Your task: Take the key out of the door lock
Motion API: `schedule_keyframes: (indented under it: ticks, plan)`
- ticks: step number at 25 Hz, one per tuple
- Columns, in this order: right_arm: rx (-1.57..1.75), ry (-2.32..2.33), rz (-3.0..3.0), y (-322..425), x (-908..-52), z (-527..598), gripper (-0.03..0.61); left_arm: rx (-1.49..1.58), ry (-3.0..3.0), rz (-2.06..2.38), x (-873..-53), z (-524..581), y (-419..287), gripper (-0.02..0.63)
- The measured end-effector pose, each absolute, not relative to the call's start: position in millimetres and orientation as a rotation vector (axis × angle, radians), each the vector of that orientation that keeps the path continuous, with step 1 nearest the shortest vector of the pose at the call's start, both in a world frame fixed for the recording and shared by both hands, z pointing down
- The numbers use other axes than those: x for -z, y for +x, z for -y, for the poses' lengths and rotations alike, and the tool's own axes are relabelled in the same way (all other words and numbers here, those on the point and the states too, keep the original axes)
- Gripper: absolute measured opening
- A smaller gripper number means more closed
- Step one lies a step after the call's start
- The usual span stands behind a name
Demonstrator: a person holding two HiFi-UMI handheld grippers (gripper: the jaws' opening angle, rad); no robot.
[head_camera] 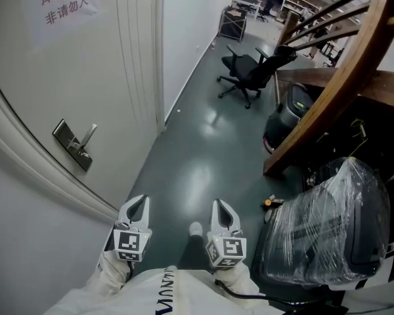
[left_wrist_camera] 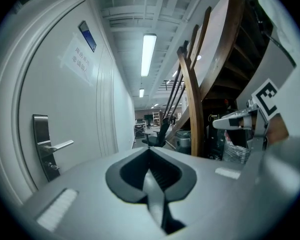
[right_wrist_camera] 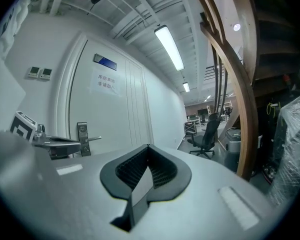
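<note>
Floor [head_camera: 197,149]: dark green, glossy, reflecting the ceiling lights. It runs as a corridor from the near end to a far open office area.

Left side: white door [head_camera: 65,64] set in a curved moulding [head_camera: 26,159], with a paper sign [head_camera: 62,2] high on it. A white wall [head_camera: 184,31] runs on beyond the door.

Lock plate [head_camera: 72,144]: metal, on the door, with a lever handle [head_camera: 88,135]. A small stub below the lever reads as the key [left_wrist_camera: 52,166]. It sits in the plate but is too small to make out in detail. It is left of and farther than both grippers, and well apart from them.

Right side: a slanting wooden stair beam [head_camera: 328,104] comes down to the floor. A film-wrapped bulky object [head_camera: 328,222] sits near, and a dark bin [head_camera: 292,110] behind the beam.

Far: a black office chair [head_camera: 249,74] stands in the corridor, near the beam.

Open room: a bare strip of floor between the door wall and the beam foot, narrowest beside the wrapped object.

Left gripper [head_camera: 143,199]: jaws together, nothing between them, held low and near, pointing down the corridor.

Right gripper [head_camera: 218,204]: jaws together, empty, just beside the left one and level with it.
</note>
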State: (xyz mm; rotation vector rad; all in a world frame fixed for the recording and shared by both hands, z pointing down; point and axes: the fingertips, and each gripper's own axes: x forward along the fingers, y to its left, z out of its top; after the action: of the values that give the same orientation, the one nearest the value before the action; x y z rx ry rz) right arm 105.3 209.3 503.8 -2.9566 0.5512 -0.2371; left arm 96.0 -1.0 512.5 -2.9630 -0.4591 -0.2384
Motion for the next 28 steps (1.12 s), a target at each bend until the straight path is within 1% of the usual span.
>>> schedule_keyframes:
  ticks: [9, 20, 28]
  plan:
    - [0.249, -2.904, -0.770, 189.5, -503.3, -177.3, 0.002, 0.271, -2.981, 0.268, -512.6, 20.4, 151.5, 0.000]
    - [0.272, -2.846, -1.022, 302.4, -497.0, -168.6, 0.002, 0.280, -3.000, 0.049, -507.3, 16.5, 245.9, 0.000]
    - [0.275, -2.778, -1.170, 358.0, -501.9, -158.3, 0.002, 0.289, -2.997, -0.089, -508.3, 14.3, 281.5, 0.000]
